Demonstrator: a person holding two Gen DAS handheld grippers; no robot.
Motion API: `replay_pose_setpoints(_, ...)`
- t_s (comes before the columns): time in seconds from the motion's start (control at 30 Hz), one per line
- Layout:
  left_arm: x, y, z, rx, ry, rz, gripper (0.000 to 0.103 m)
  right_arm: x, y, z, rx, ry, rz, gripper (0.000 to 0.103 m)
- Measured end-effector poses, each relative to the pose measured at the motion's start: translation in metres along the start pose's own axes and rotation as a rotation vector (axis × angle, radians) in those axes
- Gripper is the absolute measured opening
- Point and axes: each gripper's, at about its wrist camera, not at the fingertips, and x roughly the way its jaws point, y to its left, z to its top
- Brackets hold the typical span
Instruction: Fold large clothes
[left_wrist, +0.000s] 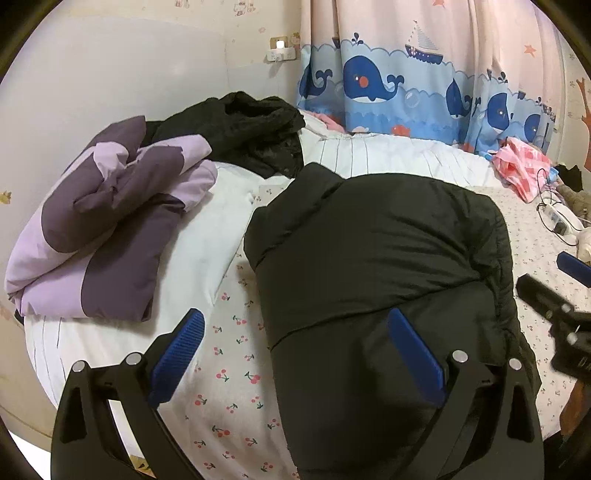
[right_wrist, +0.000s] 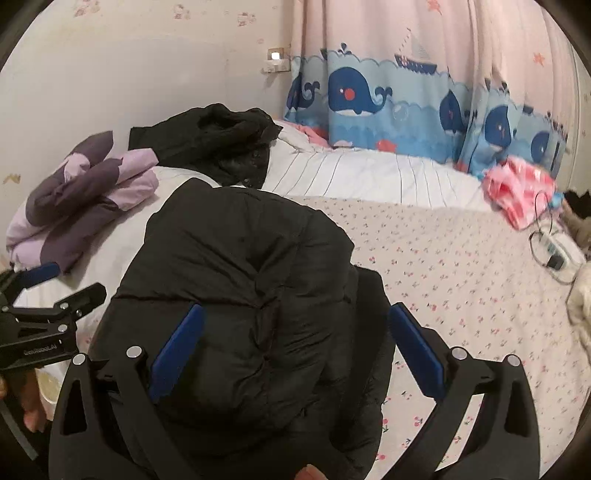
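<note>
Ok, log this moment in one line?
stage: folding | black jacket folded on bed | left tongs open | right tongs open | nothing gripped

Left hand-held gripper (left_wrist: 295, 332) open above folded black puffer jacket (left_wrist: 376, 258) on cherry-print bedsheet (left_wrist: 229, 369).

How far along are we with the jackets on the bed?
The purple jacket looks folded already. The black puffer jacket lies in a compact bundle in front of the open left gripper and right gripper, apparently near finished. The black garment behind is still crumpled.
</note>
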Motion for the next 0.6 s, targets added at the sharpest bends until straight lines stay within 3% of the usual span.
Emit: replay_pose_setpoints(0.6, -0.0027, -0.0033, -0.0003, -0.006, -0.002, -0.003, 0.095, 0.0091, -0.0038, 0.0027, -0.017, 0.005, 0.025, 0.096)
